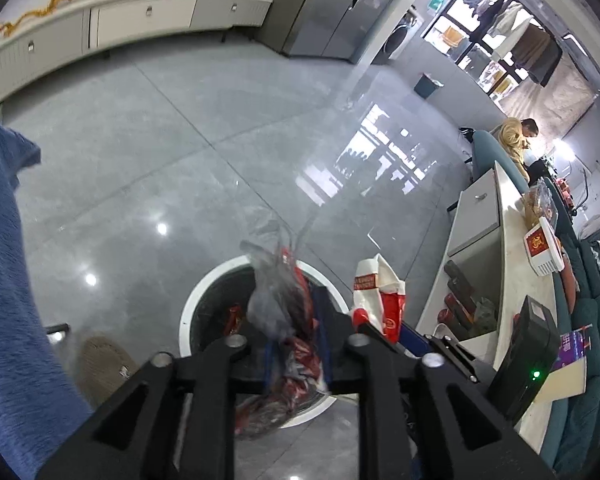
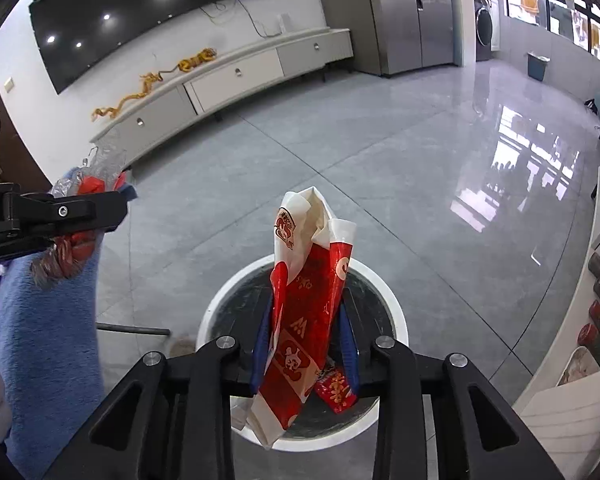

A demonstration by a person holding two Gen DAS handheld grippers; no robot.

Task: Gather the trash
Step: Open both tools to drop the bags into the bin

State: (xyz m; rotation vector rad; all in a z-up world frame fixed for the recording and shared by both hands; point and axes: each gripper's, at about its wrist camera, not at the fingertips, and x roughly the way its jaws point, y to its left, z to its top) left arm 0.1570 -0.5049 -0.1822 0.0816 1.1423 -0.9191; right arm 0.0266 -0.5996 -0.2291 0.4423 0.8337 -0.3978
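Below both grippers stands one white-rimmed bin [image 2: 394, 312]; two wrappers hang between fingers, crumpled clear-red plastic [image 1: 278, 304] in the left gripper [image 1: 296, 344], a red-white bag [image 2: 304, 312] in the right gripper [image 2: 304, 356], grip unclear.

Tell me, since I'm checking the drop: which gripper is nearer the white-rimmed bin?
Right. The right gripper holds its red-and-white wrapper over the bin; the left gripper hangs off to its side.

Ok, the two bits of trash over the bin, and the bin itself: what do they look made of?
Clear wrapper in the left gripper: thin plastic film, glossy, crinkled, see-through with red print.
Red-and-white bag in the right gripper: looks like coated paper or foil-laminate; it holds sharp folds and shines.
Bin: smooth white rim, probably hard plastic; the dark wrinkled inside suggests a liner.
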